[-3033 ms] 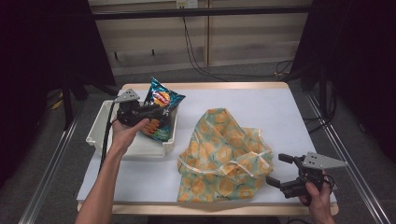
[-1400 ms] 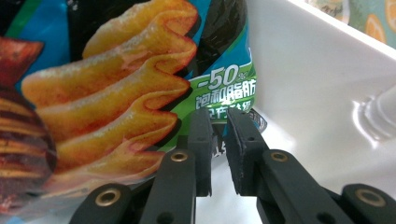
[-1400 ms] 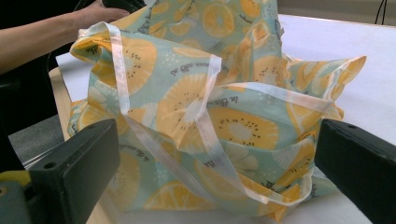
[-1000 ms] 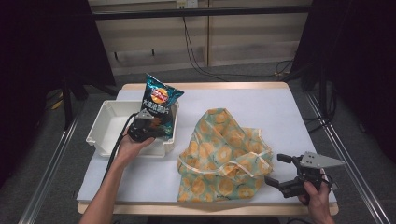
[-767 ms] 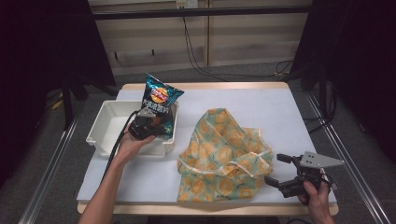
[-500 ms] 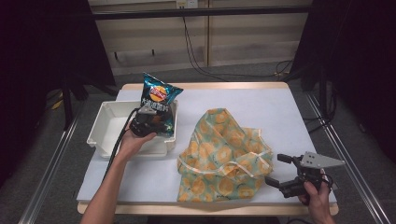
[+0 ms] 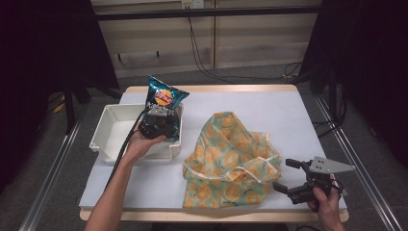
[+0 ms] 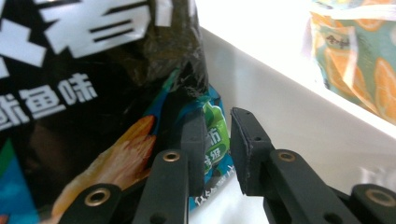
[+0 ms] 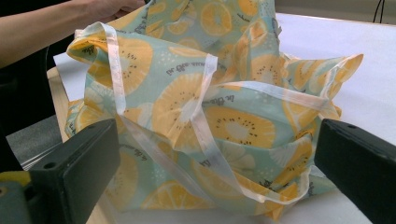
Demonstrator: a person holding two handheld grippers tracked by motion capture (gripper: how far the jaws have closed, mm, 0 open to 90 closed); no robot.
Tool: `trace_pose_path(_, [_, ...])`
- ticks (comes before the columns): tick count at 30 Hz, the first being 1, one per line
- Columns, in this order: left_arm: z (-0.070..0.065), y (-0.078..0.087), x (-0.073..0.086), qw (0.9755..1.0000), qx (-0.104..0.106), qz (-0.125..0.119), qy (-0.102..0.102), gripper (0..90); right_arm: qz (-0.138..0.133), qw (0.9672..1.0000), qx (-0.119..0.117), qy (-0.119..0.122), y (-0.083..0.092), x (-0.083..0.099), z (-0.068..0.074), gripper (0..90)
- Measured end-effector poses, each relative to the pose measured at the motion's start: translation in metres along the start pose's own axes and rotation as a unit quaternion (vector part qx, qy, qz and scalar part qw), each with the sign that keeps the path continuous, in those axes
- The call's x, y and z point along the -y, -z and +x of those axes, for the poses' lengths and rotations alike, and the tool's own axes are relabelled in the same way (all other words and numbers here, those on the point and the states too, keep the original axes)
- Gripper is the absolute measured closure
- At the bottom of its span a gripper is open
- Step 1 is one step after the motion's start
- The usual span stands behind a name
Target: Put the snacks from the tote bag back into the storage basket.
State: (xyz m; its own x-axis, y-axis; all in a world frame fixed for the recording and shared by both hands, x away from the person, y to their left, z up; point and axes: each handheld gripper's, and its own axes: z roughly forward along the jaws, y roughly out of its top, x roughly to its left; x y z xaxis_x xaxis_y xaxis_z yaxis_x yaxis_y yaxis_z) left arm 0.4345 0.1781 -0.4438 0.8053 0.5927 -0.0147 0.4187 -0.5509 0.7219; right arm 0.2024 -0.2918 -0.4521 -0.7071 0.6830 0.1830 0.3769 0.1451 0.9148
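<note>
hidden: I can't see the lower part of the chip bag in the high view, the left gripper and hand cover it; in the left gripper view the bag top is cut off by the frame.
unclear: I can't tell whether the bag bottom rests on the floor of the white bin.
left jaws: they've just been opening; I see a narrow gap, and only the bag's lower corner lies between them, with no pad pressing on it — released.
bag vs left jaws: bulk of the bag sits to the left of the left jaw, touching it; bin wall just right of the right jaw.
right jaws: right gripper spread wide, nothing gripped.
tote vs right jaws: orange-print tote bag lies straight ahead between the jaws, handles nearest, not touched.
edges: I see the right gripper near the table edge.
room: open white mat beyond the tote.
</note>
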Motion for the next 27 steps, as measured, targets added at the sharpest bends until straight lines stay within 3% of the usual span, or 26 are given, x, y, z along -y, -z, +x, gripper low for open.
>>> trace_pose_path(7, [0.001, 0.0, -0.002, 0.9999, -0.014, 0.004, -0.004, 72.9, 0.001, 1.0, 0.0, 0.003, 0.0, 0.0, 0.0, 0.0])
trace_pose_path(8, [0.001, -0.002, -0.001, 0.9999, -0.015, -0.006, 0.002, 73.4, 0.0, 1.0, 0.0, 0.003, 0.0, 0.0, 0.001, 0.0])
trace_pose_path(13, [0.002, 0.001, 0.001, 1.0, 0.0, -0.005, 0.008, 70.5, 0.0, 1.0, 0.001, 0.0, 0.0, 0.0, 0.0, 0.0])
trace_pose_path(15, [0.001, 0.004, 0.004, 0.9996, 0.01, -0.021, 0.016, 66.8, -0.002, 1.0, 0.0, 0.001, 0.001, 0.0, 0.0, 0.0])
trace_pose_path(23, [-0.004, 0.039, 0.014, 0.9967, 0.021, -0.074, 0.027, 59.6, -0.005, 1.0, 0.003, -0.001, 0.002, 0.0, 0.0, 0.0])
trace_pose_path(27, [0.004, 0.056, 0.02, 0.9953, 0.004, -0.091, 0.032, 56.7, -0.004, 1.0, 0.003, 0.001, 0.001, 0.0, 0.0, 0.0])
